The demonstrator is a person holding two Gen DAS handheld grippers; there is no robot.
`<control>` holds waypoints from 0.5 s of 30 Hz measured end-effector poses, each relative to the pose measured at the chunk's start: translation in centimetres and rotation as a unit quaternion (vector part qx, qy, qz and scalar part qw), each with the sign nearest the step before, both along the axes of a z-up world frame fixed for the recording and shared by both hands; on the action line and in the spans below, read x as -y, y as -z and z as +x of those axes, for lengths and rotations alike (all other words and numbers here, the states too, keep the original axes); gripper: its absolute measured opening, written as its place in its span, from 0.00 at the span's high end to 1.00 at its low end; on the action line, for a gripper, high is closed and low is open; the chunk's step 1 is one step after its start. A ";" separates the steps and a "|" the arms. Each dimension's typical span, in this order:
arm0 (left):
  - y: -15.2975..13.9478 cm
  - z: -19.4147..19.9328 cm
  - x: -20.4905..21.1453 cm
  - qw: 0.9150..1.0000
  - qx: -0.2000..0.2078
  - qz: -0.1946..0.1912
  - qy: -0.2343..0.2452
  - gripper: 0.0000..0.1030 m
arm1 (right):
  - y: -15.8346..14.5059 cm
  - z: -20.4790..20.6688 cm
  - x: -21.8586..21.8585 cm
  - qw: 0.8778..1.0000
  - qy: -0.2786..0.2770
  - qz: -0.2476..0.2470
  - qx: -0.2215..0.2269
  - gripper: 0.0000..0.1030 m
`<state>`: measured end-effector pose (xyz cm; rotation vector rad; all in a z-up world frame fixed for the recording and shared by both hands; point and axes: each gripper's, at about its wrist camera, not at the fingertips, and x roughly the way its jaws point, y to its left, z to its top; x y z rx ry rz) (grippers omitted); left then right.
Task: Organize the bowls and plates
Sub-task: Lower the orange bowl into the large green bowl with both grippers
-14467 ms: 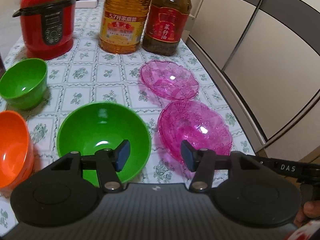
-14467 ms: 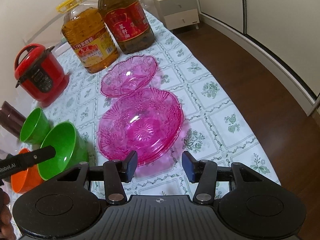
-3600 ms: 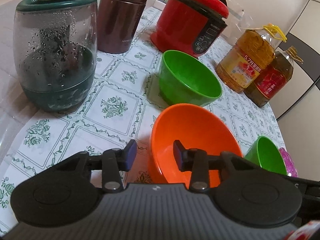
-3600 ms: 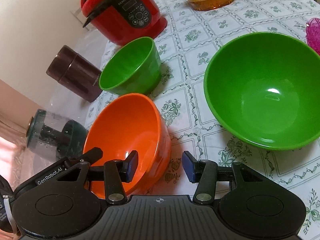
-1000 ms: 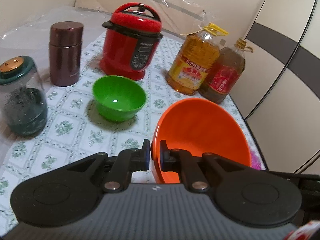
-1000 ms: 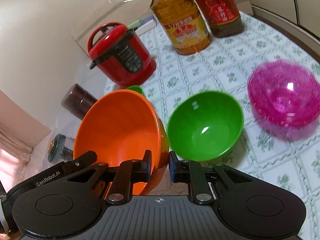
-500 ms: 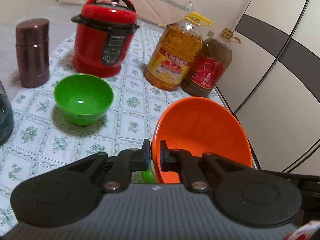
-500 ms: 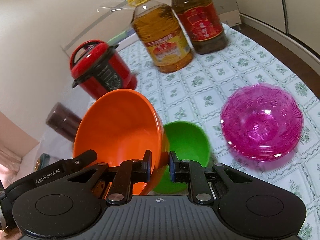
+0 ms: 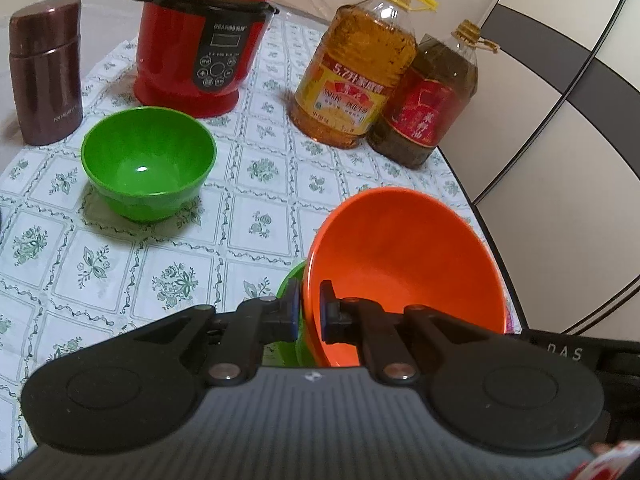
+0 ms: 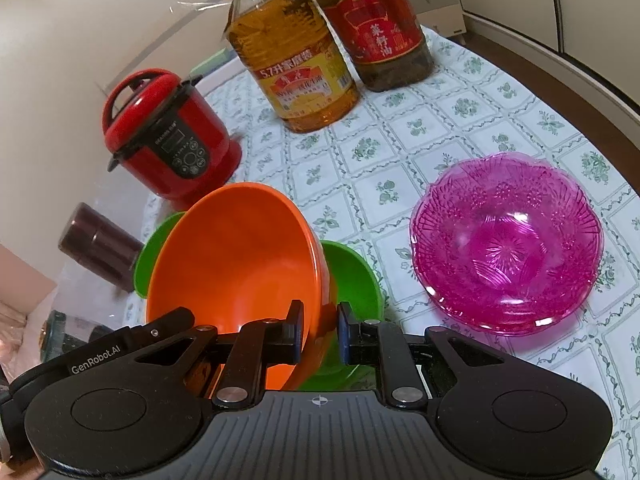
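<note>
Both grippers pinch the rim of an orange bowl (image 9: 404,264) (image 10: 236,264) from opposite sides. My left gripper (image 9: 309,312) is shut on its near rim, and my right gripper (image 10: 319,334) is shut on the rim too. The orange bowl hangs tilted over a large green bowl (image 10: 352,276) (image 9: 290,284), which it mostly hides. A small green bowl (image 9: 148,160) (image 10: 154,248) stands on the tablecloth to the left. Stacked pink glass plates (image 10: 506,244) lie on the right of the table.
A red rice cooker (image 9: 204,36) (image 10: 168,140), a brown flask (image 9: 44,68) (image 10: 98,248) and two oil bottles, yellow label (image 9: 356,68) (image 10: 292,52), red label (image 9: 432,100) (image 10: 372,24), stand at the back. The table edge (image 9: 492,240) runs close on the right.
Both grippers carried the orange bowl rightwards and down, over the large green bowl. The pink plates and oil bottles have come closer in view.
</note>
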<state>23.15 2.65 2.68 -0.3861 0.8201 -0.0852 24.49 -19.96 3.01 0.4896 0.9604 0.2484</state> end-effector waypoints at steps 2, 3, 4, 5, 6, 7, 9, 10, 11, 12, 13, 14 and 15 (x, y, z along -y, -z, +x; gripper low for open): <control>0.4 0.3 0.0 1.000 -0.004 0.001 0.001 0.93 | 0.4 0.3 -0.1 1.000 -0.001 -0.003 -0.003 0.83; 0.6 0.4 0.1 1.000 -0.006 0.001 0.001 0.93 | 0.5 0.5 -0.1 1.000 -0.002 -0.005 -0.005 0.83; 0.8 0.6 0.0 1.000 -0.009 0.001 0.001 0.93 | 0.7 0.6 -0.2 1.000 -0.003 -0.007 -0.007 0.83; 0.9 0.6 0.0 1.000 -0.010 0.001 0.001 0.93 | 0.9 0.7 -0.2 1.000 -0.003 -0.008 -0.010 0.83; 1.1 0.7 0.0 1.000 -0.013 0.001 0.000 0.93 | 1.1 0.9 -0.3 1.000 -0.005 -0.010 -0.012 0.83; 1.4 0.8 -0.1 1.000 -0.014 0.000 0.000 0.93 | 1.3 1.0 -0.4 1.000 -0.005 -0.012 -0.014 0.83; 1.7 0.9 -0.1 1.000 -0.018 0.000 -0.001 0.93 | 1.6 1.2 -0.5 1.000 -0.007 -0.013 -0.017 0.83; 1.9 0.9 -0.2 1.000 -0.019 0.000 -0.001 0.93 | 1.8 1.3 -0.6 1.000 -0.007 -0.015 -0.018 0.83; 2.1 1.0 -0.2 1.000 -0.020 0.000 -0.001 0.93 | 1.9 1.3 -0.6 1.000 -0.008 -0.015 -0.019 0.83; 2.2 1.1 -0.2 1.000 -0.021 0.000 -0.001 0.93 | 2.1 1.4 -0.7 1.000 -0.009 -0.016 -0.021 0.83; 2.4 1.2 -0.2 1.000 -0.023 0.001 -0.001 0.93 | 2.2 1.5 -0.7 1.000 -0.009 -0.017 -0.023 0.83; 2.5 1.2 -0.2 1.000 -0.024 0.001 -0.001 0.93 | 2.4 1.6 -0.7 0.999 -0.010 -0.019 -0.024 0.83; 2.6 1.2 -0.2 1.000 -0.025 0.000 -0.001 0.93 | 2.5 1.6 -0.8 0.999 -0.010 -0.021 -0.026 0.83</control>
